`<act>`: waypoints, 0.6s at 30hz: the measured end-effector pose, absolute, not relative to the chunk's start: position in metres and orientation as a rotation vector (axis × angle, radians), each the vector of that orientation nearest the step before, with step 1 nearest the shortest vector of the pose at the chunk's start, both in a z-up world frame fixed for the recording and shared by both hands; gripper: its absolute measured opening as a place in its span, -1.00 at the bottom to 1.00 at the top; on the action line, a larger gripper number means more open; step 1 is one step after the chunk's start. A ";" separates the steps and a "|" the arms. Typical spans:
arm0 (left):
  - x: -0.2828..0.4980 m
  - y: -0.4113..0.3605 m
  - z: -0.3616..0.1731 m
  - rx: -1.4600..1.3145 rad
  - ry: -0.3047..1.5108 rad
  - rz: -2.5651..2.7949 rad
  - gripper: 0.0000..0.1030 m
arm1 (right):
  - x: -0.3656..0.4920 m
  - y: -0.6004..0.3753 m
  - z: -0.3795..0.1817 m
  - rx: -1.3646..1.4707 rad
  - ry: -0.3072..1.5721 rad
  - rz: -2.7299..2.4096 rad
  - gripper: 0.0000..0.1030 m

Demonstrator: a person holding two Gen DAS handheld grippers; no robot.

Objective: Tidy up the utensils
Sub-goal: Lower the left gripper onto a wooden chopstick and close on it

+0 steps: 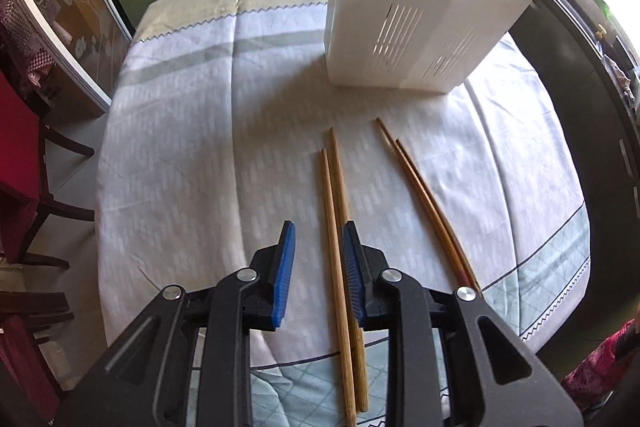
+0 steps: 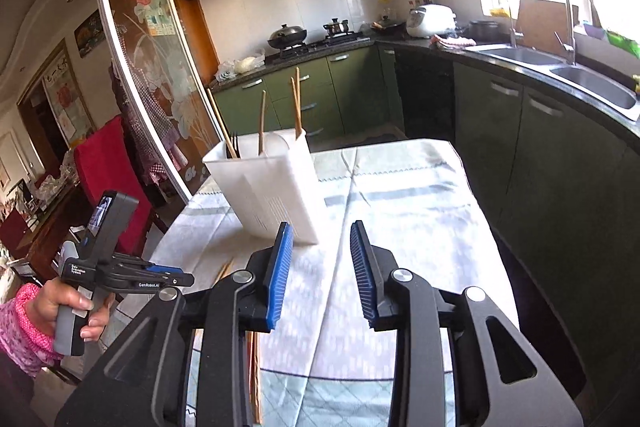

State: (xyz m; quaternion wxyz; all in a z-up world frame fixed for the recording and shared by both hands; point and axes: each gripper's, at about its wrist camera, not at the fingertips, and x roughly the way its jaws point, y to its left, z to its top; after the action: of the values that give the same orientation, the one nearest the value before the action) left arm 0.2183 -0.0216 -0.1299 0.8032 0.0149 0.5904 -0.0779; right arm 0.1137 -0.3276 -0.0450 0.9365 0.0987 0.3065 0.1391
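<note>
chopsticks [image 1: 334,219] between open left tool [image 1: 319,245] pads

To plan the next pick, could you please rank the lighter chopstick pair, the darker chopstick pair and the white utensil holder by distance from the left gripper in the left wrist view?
1. The lighter chopstick pair: between the open left gripper pads, not pressed.
2. The darker chopstick pair: on the cloth, further right.
3. The white utensil holder: standing ahead, toward the table's far end.

2 chopstick pairs [image 1: 340,211] on tablecloth [image 1: 180,147], utensil holder [image 1: 404,27] behind them, 1 pair right [image 1: 424,195]
</note>
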 end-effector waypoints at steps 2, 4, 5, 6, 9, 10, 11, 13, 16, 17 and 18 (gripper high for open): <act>0.217 -0.025 -0.136 0.045 1.279 -0.163 -0.54 | 0.108 -0.336 -0.059 0.222 0.653 0.279 -0.41; 0.217 -0.028 -0.139 0.064 1.286 -0.159 -0.54 | 0.104 -0.342 -0.068 0.242 0.670 0.277 -0.41; 0.217 -0.028 -0.142 0.066 1.294 -0.156 -0.54 | 0.102 -0.344 -0.072 0.250 0.677 0.277 -0.41; 0.216 -0.028 -0.144 0.064 1.301 -0.157 -0.54 | 0.101 -0.346 -0.074 0.259 0.681 0.279 -0.41; 0.215 -0.030 -0.146 0.076 1.307 -0.157 -0.54 | 0.101 -0.350 -0.076 0.275 0.685 0.285 -0.41; 0.215 -0.031 -0.147 0.080 1.310 -0.156 -0.54 | 0.103 -0.347 -0.074 0.278 0.686 0.289 -0.41; 0.216 -0.032 -0.148 0.085 1.315 -0.153 -0.54 | 0.102 -0.347 -0.074 0.282 0.685 0.293 -0.41; 0.215 -0.033 -0.152 0.094 1.324 -0.146 -0.54 | 0.101 -0.348 -0.073 0.286 0.685 0.300 -0.41; 0.215 -0.034 -0.157 0.102 1.334 -0.146 -0.55 | 0.100 -0.346 -0.070 0.288 0.684 0.307 -0.37; 0.216 -0.036 -0.158 0.106 1.335 -0.146 -0.55 | 0.101 -0.345 -0.070 0.288 0.685 0.307 -0.35; 0.215 -0.037 -0.158 0.109 1.334 -0.146 -0.58 | 0.101 -0.344 -0.070 0.287 0.686 0.307 -0.34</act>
State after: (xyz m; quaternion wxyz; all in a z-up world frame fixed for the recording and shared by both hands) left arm 0.2149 -0.0372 -0.1582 0.7817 0.0507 0.6179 -0.0676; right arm 0.1014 -0.3442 -0.0698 0.9201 0.1395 0.3340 0.1494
